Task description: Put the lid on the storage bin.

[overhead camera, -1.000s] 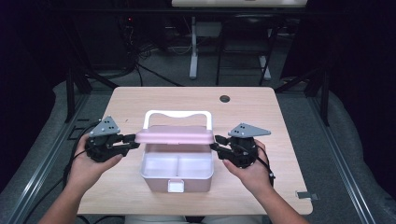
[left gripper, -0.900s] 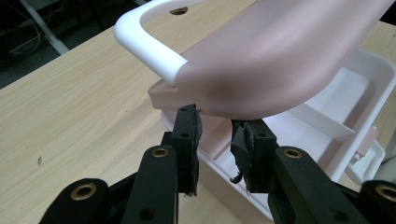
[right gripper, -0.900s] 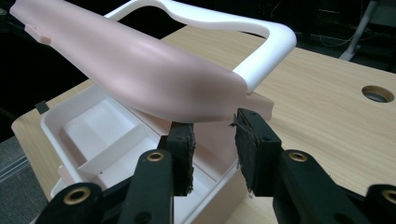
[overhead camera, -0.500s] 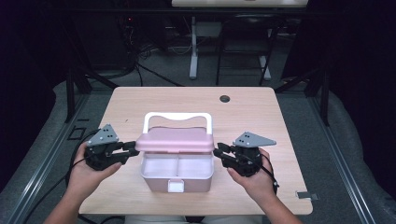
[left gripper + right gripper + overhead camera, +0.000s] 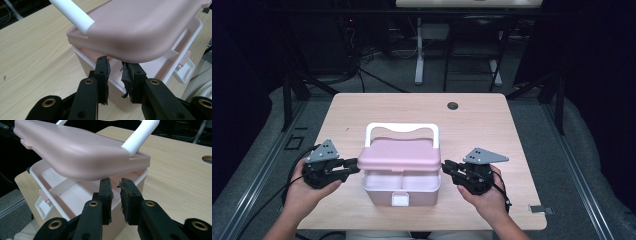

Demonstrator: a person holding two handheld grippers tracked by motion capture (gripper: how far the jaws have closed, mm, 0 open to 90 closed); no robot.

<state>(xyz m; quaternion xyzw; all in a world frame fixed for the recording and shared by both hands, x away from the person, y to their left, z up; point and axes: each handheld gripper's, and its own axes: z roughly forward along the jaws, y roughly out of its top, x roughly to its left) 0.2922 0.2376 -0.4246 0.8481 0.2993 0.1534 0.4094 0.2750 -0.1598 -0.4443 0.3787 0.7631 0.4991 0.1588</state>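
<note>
A pale pink box with two compartments stands at the table's front middle. Its pink lid hangs tilted just above it, with the white handle at the far side. My left gripper is at the lid's left end and my right gripper at its right end. In the left gripper view the lid lies over the tips of the left gripper. The lid lies likewise over the right gripper. Both pairs of jaws have just been closing. A narrow gap remains, with nothing between the pads.
The box's white latch hangs open on its front wall, facing the person. The wooden table has a round cable hole at the back. A small metal plate sits at the front right corner. Dark floor and desk legs lie beyond.
The lid has swung down from a steep tilt to nearly flat over the box. Both grippers have sunk with it, the right one more.
</note>
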